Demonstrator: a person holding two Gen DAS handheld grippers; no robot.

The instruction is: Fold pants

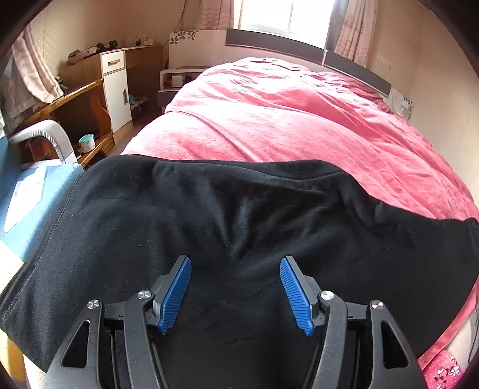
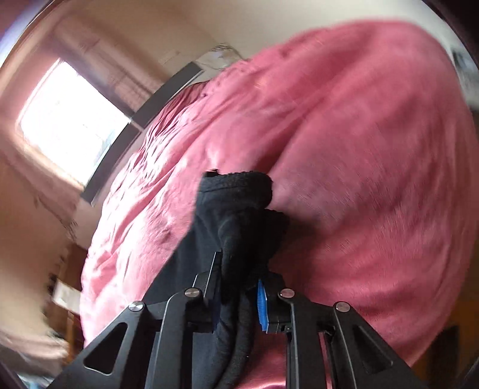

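Observation:
Black pants [image 1: 209,215] lie spread across the near end of a bed with a pink cover [image 1: 284,119]. My left gripper [image 1: 235,263] is open, its blue pads [image 1: 176,293] apart just above the black cloth, holding nothing. In the right wrist view, my right gripper [image 2: 239,269] is shut on a bunched fold of the black pants [image 2: 236,209], lifted above the pink cover [image 2: 344,149]. That view is blurred by motion.
A wooden desk with a white cabinet [image 1: 115,86] stands left of the bed, a white nightstand [image 1: 176,79] beyond it. A blue surface [image 1: 33,203] lies at the left edge. The headboard [image 1: 275,45] and a window [image 1: 281,15] are at the far end.

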